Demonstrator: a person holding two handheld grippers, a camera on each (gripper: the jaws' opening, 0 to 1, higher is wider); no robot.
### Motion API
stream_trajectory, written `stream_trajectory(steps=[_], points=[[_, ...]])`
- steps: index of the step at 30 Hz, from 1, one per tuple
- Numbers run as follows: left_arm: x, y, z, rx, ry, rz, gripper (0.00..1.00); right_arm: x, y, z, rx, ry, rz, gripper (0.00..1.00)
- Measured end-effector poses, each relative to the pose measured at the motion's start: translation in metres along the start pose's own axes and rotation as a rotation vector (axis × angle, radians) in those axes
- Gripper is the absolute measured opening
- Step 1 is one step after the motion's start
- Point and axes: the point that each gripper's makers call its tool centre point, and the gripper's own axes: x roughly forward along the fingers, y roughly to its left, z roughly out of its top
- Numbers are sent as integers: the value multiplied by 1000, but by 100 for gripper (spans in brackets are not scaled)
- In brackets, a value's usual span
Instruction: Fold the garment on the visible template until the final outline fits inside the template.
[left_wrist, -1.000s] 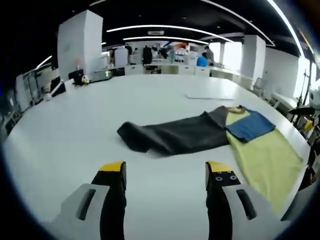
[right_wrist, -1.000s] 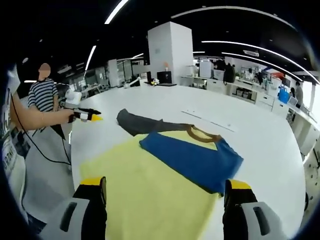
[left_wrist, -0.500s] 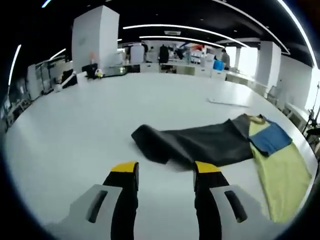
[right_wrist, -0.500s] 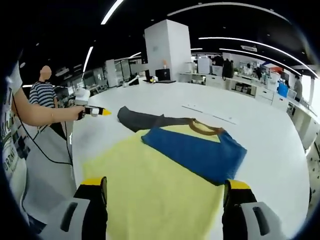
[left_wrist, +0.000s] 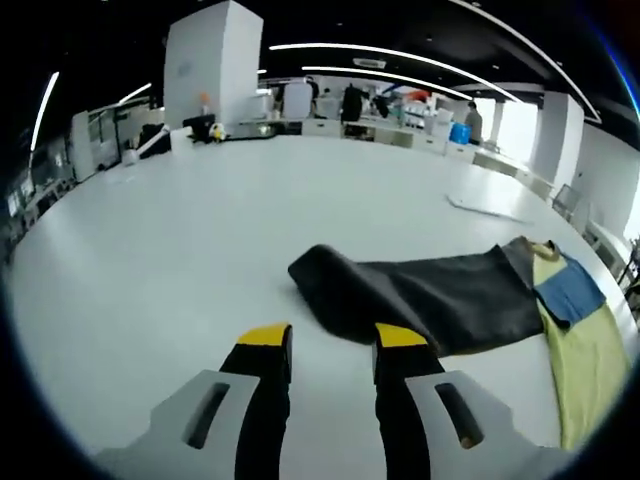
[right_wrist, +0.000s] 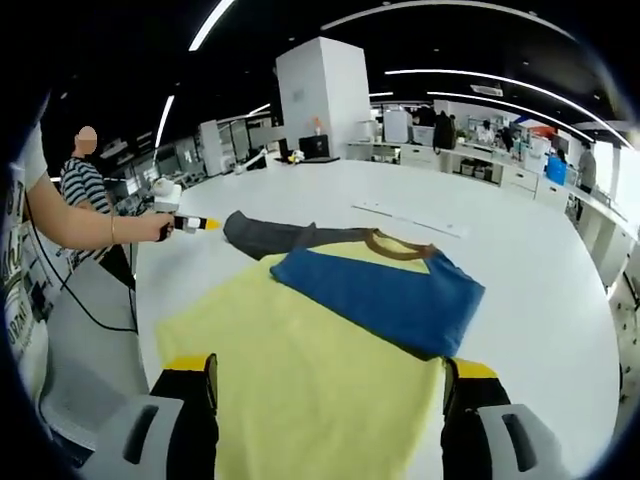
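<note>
A garment lies flat on the white table (left_wrist: 180, 230). It has a yellow body (right_wrist: 300, 350), a blue sleeve (right_wrist: 380, 290) folded across the chest, a brown collar (right_wrist: 400, 245) and a dark grey sleeve (left_wrist: 420, 295) stretched out sideways. My left gripper (left_wrist: 332, 340) is just short of the grey sleeve's cuff end, its yellow-tipped jaws a narrow gap apart with nothing between them. In the right gripper view the left gripper (right_wrist: 200, 223) hovers beside the grey sleeve (right_wrist: 265, 235), held by a person's hand. My right gripper (right_wrist: 325, 375) is wide open low over the yellow hem.
A thin white flat sheet (left_wrist: 485, 205) lies on the table beyond the collar. A person's arm (right_wrist: 80, 225) reaches in at the table's left edge, with a cable hanging below. Desks, a white pillar (right_wrist: 320, 100) and people stand far behind.
The left gripper's jaws have drawn closer together, and its camera has moved nearer the grey sleeve's end. The right gripper view has barely shifted; the garment lies as before.
</note>
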Motion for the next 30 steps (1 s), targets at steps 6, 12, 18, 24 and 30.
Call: stream_trajectory(steps=[6, 12, 18, 24, 30], points=[[11, -8, -3, 4, 14, 0, 25, 4, 1, 1, -21, -4, 11, 94], [19, -14, -11, -2, 51, -19, 17, 7, 2, 4, -26, -6, 7, 94], [24, -14, -11, -24, 45, -30, 9, 6, -2, 0, -36, 8, -4, 94], [25, -17, -8, -82, 22, -57, 0, 3, -4, 0, -33, 8, -17, 93], [15, -19, -5, -45, 25, -63, 0, 1, -1, 2, -38, 4, -18, 93]])
